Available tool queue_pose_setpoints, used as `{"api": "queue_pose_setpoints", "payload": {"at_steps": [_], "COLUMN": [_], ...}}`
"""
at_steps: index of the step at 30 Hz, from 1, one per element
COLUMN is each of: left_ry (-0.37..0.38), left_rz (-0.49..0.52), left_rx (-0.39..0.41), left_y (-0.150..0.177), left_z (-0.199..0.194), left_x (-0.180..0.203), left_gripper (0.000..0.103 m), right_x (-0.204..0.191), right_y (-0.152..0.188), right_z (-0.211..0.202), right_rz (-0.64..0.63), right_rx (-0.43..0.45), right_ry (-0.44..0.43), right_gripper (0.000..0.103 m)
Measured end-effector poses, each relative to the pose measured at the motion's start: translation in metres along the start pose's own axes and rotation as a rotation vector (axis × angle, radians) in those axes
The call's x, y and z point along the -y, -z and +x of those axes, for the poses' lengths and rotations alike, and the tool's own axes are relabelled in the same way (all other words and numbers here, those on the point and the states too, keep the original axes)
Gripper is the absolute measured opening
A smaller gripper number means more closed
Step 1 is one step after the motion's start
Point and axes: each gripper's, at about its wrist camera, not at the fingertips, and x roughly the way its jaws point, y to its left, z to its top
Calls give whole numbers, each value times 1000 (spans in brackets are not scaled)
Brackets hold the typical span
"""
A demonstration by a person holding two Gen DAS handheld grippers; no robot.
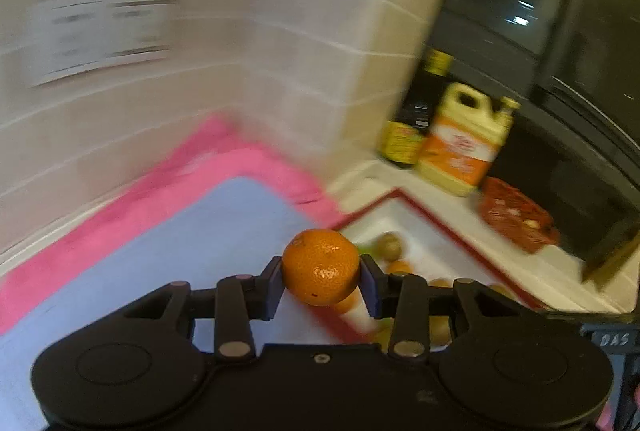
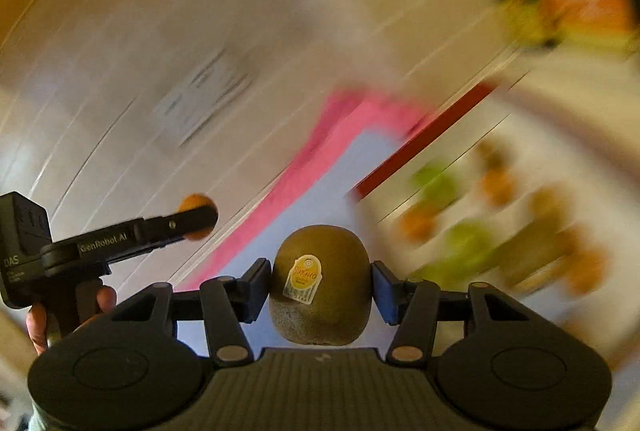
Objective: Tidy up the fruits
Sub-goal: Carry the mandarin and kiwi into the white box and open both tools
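Left gripper [image 1: 322, 281]: fingers clamped on a mandarin orange [image 1: 321, 266], held above the blue mat [image 1: 192, 247] with pink border. Right gripper [image 2: 322, 289]: fingers clamped on a stickered kiwi [image 2: 322, 285], held beside the red-rimmed white tray [image 1: 448, 231] containing the remaining fruit, blurred.

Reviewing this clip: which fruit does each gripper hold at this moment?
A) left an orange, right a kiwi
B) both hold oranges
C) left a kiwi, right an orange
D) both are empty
A: the left gripper is clamped on an orange, and the right gripper is clamped on a brown kiwi with a yellow sticker.
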Motion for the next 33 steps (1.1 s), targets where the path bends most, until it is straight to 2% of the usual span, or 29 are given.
{"api": "queue_pose_setpoints", "payload": {"at_steps": [2, 5, 7, 12, 17, 21, 25, 33], "left_ry": [54, 141, 181, 145, 103, 72, 72, 73], "left_rz": [28, 24, 11, 40, 92, 123, 108, 79], "left_rx": [-28, -101, -155, -241, -280, -299, -360, -382], "left_y": [-10, -17, -16, -5, 5, 10, 16, 17], "left_z": [33, 79, 111, 158, 179, 187, 198, 207], "left_x": [21, 40, 50, 62, 66, 64, 57, 53], "left_gripper": [47, 47, 47, 47, 47, 47, 47, 48], "right_x": [17, 44, 63, 91, 98, 94, 92, 95], "right_y": [-10, -21, -26, -25, -9, -1, 2, 1], "right_z": [-23, -41, -45, -26, 3, 15, 24, 29], "right_rz": [-38, -60, -45, -38, -54, -83, -107, -102], "right_rx": [69, 92, 84, -3, -109, -163, -193, -220], "right_ry": [87, 217, 266, 349, 376, 435, 487, 520], "right_gripper": [56, 56, 56, 56, 56, 56, 56, 56]}}
